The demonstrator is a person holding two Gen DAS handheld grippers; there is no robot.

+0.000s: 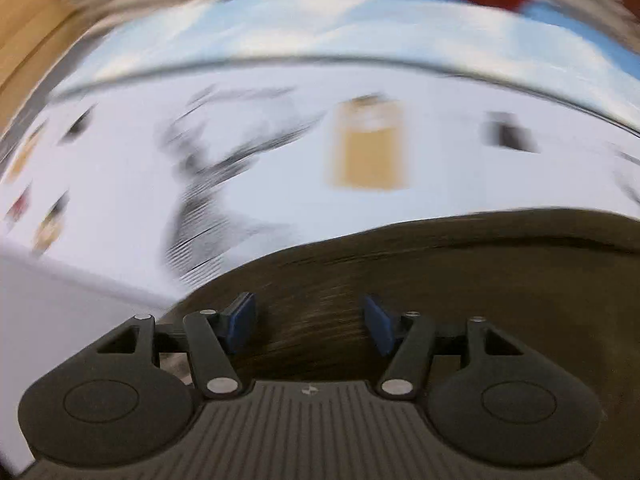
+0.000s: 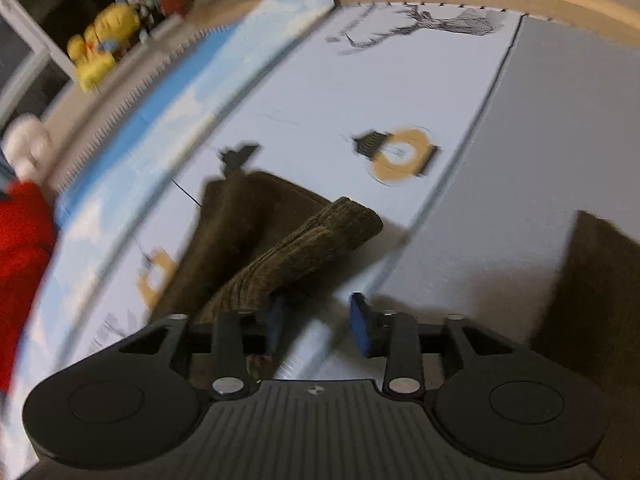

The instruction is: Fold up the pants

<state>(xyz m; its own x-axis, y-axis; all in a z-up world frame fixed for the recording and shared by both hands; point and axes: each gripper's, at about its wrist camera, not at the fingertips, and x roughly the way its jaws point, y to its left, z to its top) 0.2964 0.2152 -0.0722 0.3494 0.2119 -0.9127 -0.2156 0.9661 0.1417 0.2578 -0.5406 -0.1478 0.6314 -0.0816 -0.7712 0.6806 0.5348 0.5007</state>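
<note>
Bedsheet [image 2: 320,92] with printed lanterns carries everything: nearest, left claw [image 1: 310,322] gapes over brown pants [image 1: 480,272]; right claw [image 2: 318,326] gapes, a bunched leg [image 2: 304,252] just ahead. Mid-fold, probably; next, pinch an edge.

A home bedroom: printed bedsheet [image 2: 320,92], plush toys [image 2: 100,48] on a shelf.

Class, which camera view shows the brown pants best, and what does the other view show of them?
The right wrist view: the pants lie on the printed sheet with a raised ribbed fold in focus, ahead of the open right gripper. The left wrist view shows only a blurred dark expanse of them ahead of the open left gripper.
</note>
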